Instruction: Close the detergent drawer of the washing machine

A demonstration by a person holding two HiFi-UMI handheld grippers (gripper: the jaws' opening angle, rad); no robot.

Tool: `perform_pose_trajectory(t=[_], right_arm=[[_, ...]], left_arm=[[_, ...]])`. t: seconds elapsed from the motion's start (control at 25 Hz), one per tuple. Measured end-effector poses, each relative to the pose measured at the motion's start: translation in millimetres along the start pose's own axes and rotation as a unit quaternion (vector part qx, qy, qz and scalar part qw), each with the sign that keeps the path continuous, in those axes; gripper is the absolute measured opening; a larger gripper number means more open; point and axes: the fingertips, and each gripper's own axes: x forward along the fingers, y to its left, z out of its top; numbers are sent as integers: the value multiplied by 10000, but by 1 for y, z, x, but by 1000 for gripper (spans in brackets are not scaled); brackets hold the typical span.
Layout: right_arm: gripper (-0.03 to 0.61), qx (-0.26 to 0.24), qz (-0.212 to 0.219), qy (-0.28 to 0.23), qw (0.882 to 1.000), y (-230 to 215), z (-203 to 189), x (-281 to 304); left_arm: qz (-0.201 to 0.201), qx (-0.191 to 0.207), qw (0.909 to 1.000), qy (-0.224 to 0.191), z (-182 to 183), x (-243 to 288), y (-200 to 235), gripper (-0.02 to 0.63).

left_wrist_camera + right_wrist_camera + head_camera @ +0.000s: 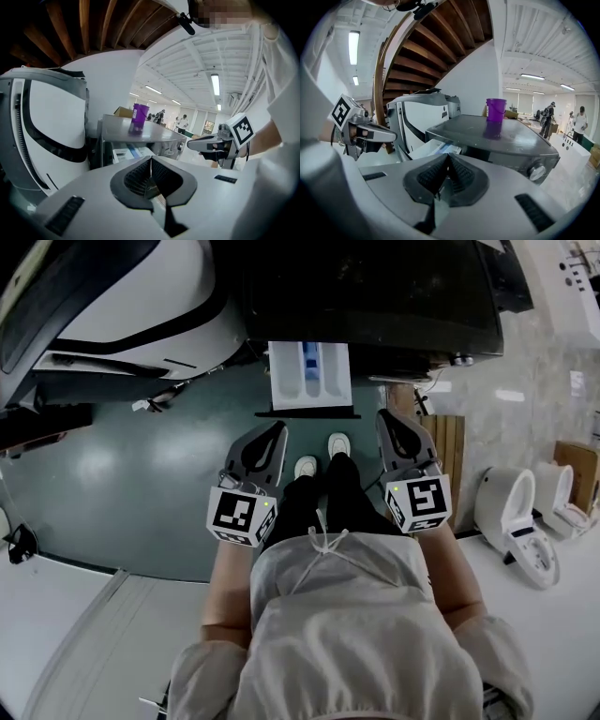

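left gripper [272, 435]: jaws pressed together, ribbed pads meeting along 1 seam, nothing between them.
right gripper [392, 423]: same, jaws together and empty.
left gripper, own view [151, 161]: aimed at the machine front, with the right gripper alongside.
right gripper, own view [447, 159]: aimed at the same front from the other side.
placement: 1 gripper on each side of the person's shoes [338, 443], both short of the machine, neither touching it.
detergent drawer [310, 376]: pulled fully out of the washing machine [375, 296] toward the person. White tray with a blue insert in the middle compartment and a dark front panel at the near edge. Also seen as a pale tray under the lid [124, 152] [440, 151].
drawer vs. grippers: front panel between the 2 tips and a little beyond them; right tip nearer.
handling (judged): light rigid plastic on slide rails, smooth and probably slick on the face. Little force needed. Likely to bind if pushed at 1 corner.
contact point (judged): middle of the front panel, a square push along the slide. No grasp required, closed jaws fine as a blunt pusher.
risk (judged): tip skating off the glossy panel; tray skewing under an off-centre push.
surroundings: purple cup [495, 110] on the machine lid, dial [537, 172] at the front right, white appliance [141, 306] on the left.
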Motion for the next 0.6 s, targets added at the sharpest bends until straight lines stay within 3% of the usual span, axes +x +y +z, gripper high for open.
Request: perform_pose_trajectory(t=[0.16, 0.36, 0.6], right_arm=[[6, -194, 178, 271, 9993, -9, -24, 23], [6, -15, 311, 445, 9985, -10, -47, 44], [6, 52, 427, 532, 9977, -8, -62, 56]], left_arm=[[143, -183, 9994, 239, -40, 24, 8, 20], [320, -373, 9974, 531, -79, 34, 15, 20], [533, -594, 9952, 568, -96, 45, 23, 20]])
